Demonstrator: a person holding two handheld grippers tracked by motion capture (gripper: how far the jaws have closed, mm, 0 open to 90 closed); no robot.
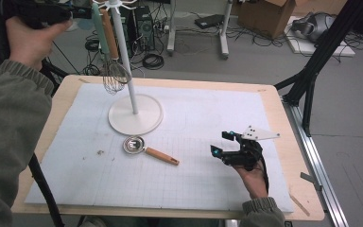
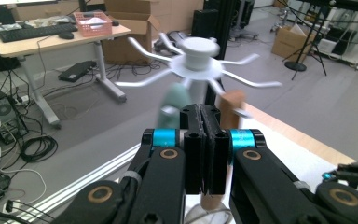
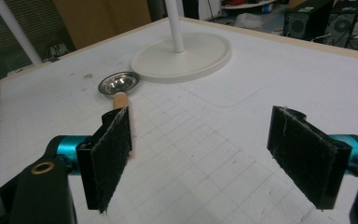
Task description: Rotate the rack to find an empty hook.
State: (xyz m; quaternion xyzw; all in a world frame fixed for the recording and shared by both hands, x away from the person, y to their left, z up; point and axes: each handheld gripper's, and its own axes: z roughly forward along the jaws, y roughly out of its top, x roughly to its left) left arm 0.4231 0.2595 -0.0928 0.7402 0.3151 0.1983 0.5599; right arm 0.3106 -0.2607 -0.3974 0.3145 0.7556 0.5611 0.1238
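Left gripper (image 2: 204, 122) raised beside white hook stand (image 1: 131, 90), jaws shut, empty. Wire whisk with wooden handle (image 1: 113, 71) hanging there. Round steel wooden-handled strainer (image 1: 144, 149) lying on white mat (image 1: 208, 184). Right gripper (image 1: 220, 143) resting open.

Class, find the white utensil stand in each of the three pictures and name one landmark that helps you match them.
High view: the white utensil stand rises left of centre, its round base on the mat.
Left gripper view: its hooked top sits centre, beyond the shut left gripper.
Right gripper view: its base and pole are at top centre.
Shared landmark: the wooden-handled strainer lying beside the base in the high and right gripper views.
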